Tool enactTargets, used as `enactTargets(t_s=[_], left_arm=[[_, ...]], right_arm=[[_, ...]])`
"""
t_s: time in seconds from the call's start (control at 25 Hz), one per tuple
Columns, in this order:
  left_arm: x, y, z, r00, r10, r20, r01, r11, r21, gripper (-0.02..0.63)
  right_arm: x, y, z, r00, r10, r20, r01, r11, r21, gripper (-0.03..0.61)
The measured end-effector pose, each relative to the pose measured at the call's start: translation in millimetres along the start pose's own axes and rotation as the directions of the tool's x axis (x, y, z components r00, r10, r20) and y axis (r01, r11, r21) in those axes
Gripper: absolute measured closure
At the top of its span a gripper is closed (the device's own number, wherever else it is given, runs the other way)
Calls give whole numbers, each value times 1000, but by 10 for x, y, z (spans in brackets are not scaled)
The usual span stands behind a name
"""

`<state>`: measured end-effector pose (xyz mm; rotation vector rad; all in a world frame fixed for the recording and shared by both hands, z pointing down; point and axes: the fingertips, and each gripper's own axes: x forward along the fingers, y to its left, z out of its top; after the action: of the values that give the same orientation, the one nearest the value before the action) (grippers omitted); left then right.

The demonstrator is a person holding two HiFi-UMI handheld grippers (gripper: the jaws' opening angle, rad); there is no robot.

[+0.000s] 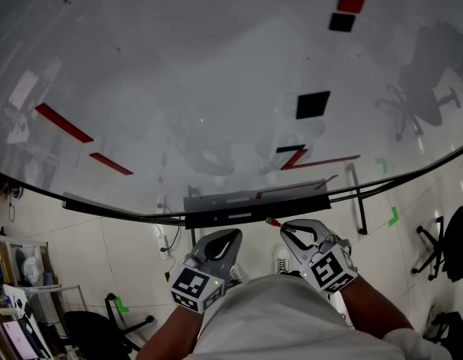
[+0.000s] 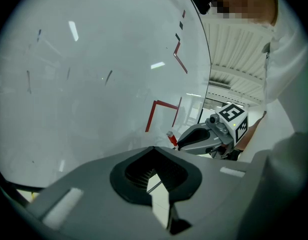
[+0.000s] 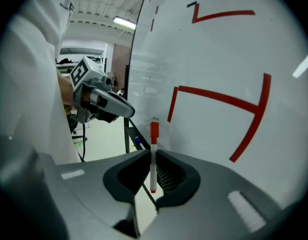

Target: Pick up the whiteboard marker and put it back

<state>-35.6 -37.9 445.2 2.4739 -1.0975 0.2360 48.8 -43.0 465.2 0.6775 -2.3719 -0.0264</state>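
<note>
"While the right gripper [image 3: 153, 153] has its jaws pressed together on the whiteboard marker [image 3: 154, 134], which step would you say is in hand?"

"The carry, I'd judge. The pick-up looks done: the marker stands upright between the pads, its red cap poking out past the jaw tips and its white barrel running down into the hollow behind them."

"And the left gripper [image 2: 154, 151]?"

"Jaws brought together at the tips, nothing between them. It hangs just beside the right one, on its left, with no part in the hold."

"Where does the marker have to go?"

"Probably the tray [image 1: 231, 201] along the bottom edge of the whiteboard [image 1: 216, 88]. It lies just ahead of the right gripper's tips and a little to their left; in the head view the red cap is almost at its near edge."

"So what does the next move call for?"

"A short reach forward, then a turn of the wrist so the marker lies along the tray instead of standing across it. Only then should the jaws part, and low enough that it doesn't roll off. Something blue-tipped already lies on the tray to the left of the jaws, so the marker should be set down clear of it."
</note>
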Motion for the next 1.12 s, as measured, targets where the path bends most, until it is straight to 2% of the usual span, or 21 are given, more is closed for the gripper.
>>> enactTargets(t_s=[0.16,0.28,0.72,1.12], left_arm=[[0,1,-9,1000,-2,-4,2,1000,1,597],[2,7,-8,1000,-2,-5,2,1000,3,597],[3,15,-20,1000,-7,-6,7,1000,0,597],[-1,32,-39,1000,-5,-9,5,1000,-3,597]], right_arm=[[70,-48,-200,993,-82,-88,62,977,-206,538],[110,-28,-227,988,-101,-119,62,954,-294,538],[262,-126,-401,965,-167,-203,62,895,-442,538],[473,-186,-624,950,-177,-259,29,871,-491,538]])
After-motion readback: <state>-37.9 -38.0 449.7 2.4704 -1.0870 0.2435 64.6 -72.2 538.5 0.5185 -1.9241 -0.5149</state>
